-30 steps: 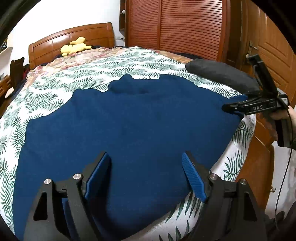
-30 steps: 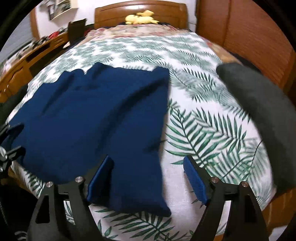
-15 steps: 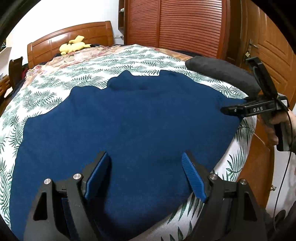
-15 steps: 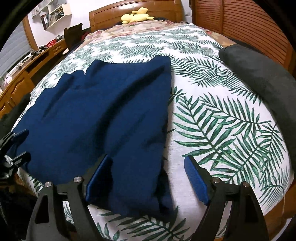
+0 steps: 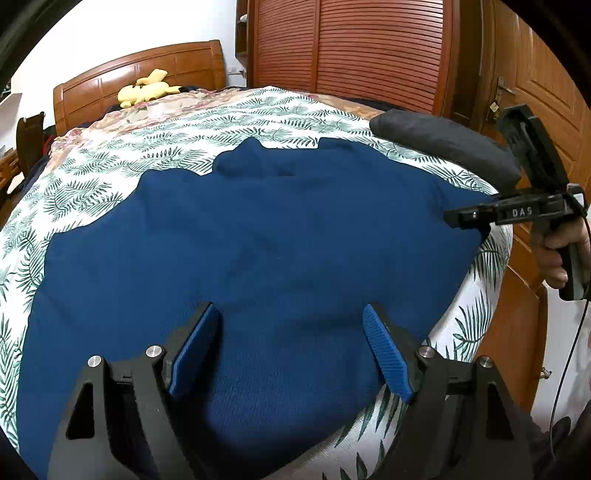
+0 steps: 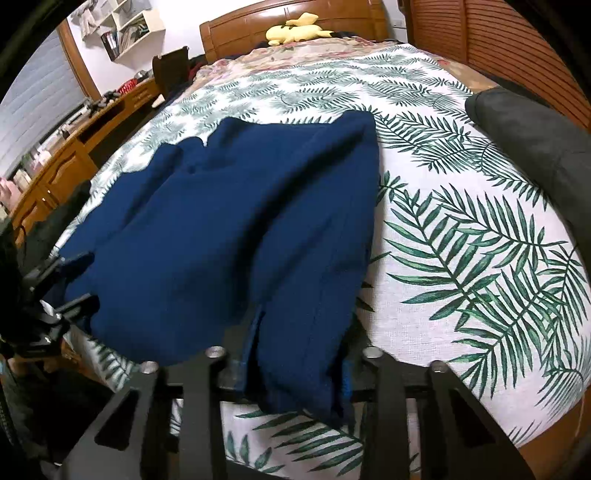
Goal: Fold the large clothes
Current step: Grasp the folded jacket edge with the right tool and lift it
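Newly clamped on the blue garment, the right gripper reads "DAS"; left gripper jaws apart.

wooden headboard; louvred wardrobe doors; white wall

The garment was a deep, plain navy blue, no print on it at all. Under it the bedspread was white, covered in green palm-frond leaves. The left claw was black with bright blue ribbed pads. The right claw was black too. A charcoal-grey bolster lay by the edge, a pale yellow plush toy up at the warm reddish-brown headboard, the wardrobe doors the same reddish wood.
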{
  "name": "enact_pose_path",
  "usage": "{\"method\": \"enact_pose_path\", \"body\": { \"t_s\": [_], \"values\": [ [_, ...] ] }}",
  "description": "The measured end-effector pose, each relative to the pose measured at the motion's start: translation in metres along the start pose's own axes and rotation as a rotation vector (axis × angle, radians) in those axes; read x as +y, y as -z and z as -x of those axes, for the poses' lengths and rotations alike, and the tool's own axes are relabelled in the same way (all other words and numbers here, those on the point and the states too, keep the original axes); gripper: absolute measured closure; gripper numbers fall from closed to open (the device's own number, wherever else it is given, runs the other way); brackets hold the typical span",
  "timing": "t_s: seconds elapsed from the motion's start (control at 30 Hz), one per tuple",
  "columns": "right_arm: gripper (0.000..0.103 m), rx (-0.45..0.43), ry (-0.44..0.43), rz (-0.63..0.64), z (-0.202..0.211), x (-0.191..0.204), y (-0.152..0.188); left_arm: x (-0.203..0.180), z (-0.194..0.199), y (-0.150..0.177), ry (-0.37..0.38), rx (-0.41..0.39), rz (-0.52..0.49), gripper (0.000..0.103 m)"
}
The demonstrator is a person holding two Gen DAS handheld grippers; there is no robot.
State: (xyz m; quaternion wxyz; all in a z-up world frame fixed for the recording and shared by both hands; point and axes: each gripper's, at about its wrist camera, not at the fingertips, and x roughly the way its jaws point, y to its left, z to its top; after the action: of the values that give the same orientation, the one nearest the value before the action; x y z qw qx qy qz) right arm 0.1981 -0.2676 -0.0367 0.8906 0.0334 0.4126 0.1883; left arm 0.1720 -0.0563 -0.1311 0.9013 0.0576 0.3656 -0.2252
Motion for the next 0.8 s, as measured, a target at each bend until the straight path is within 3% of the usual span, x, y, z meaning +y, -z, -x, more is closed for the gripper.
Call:
{"method": "enact_pose_path", "body": {
  "t_s": [0.33,0.57,0.8],
  "values": [
    [0.08,-0.181,-0.02,0.096,0.035,0.041,-0.013,0.006,0.002,0.002,0.014,0.01,0.006,0.022],
    [0.081,-0.219,-0.048,0.166,0.035,0.074,-0.026,0.013,0.015,0.0,0.0,-0.006,0.029,0.022],
    [0.083,-0.248,-0.104,0.249,0.025,0.119,-0.047,0.042,0.054,0.0,-0.03,-0.077,0.083,0.022]
  ]
}}
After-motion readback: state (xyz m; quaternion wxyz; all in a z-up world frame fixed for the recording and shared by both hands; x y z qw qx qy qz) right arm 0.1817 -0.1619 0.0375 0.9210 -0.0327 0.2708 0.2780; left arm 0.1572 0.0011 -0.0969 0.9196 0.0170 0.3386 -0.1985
